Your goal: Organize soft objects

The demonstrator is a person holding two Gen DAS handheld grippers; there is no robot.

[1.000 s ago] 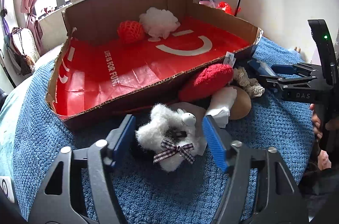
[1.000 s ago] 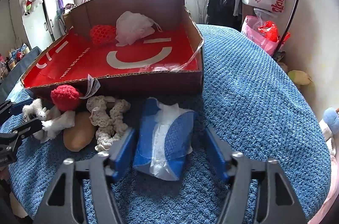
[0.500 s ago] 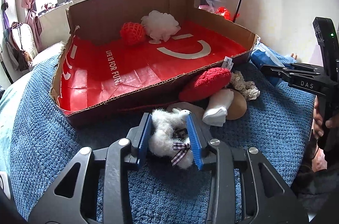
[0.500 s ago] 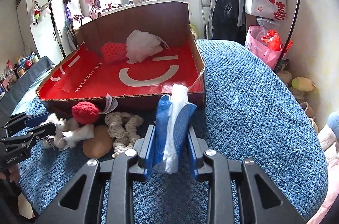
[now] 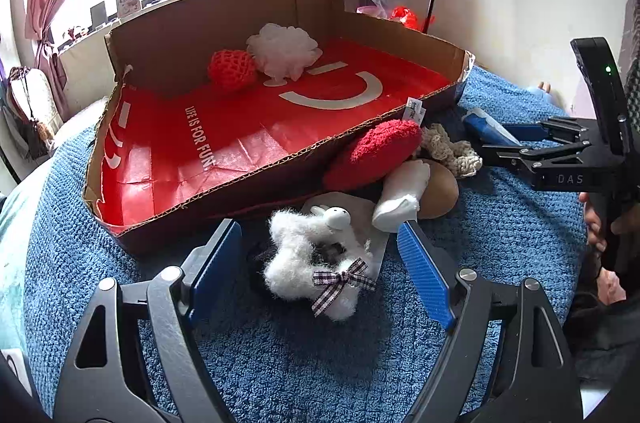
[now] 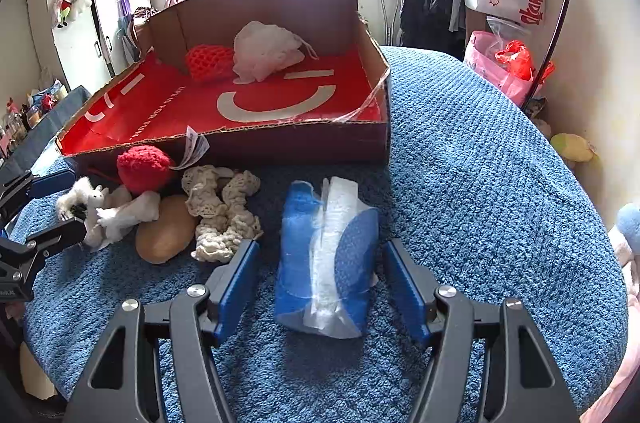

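The left tool point(image 5: 320, 265) is spread and widening, its blue pads either side of the white fluffy toy point(image 5: 316, 263) with the checked bow, touching neither flank. That toy lies on the blue blanket point(image 5: 280, 363) at 6 o'clock of the cardboard box point(image 5: 280, 159). The right tool point(image 6: 320, 287) is likewise spreading, with the blue tissue pack point(image 6: 326, 263) lying free between its pads, at 6 o'clock of the box's near right corner.

Risks, as I judge them: the toy's loose fur and bow give a poor purchase, so a pinch on the fluff alone could slip on the lift. The toy touches the white sock-like piece point(image 5: 400, 195) at its 1 o'clock, which may drag along. The pack's crinkly clear film could slide between the pads. The box's near wall stands in the carry path and could catch a low load.

Hard to read: what the dark patch in the toy's middle is, and how much of the brown rounded object point(image 5: 440, 191) lies under the red knitted piece point(image 5: 372, 155)
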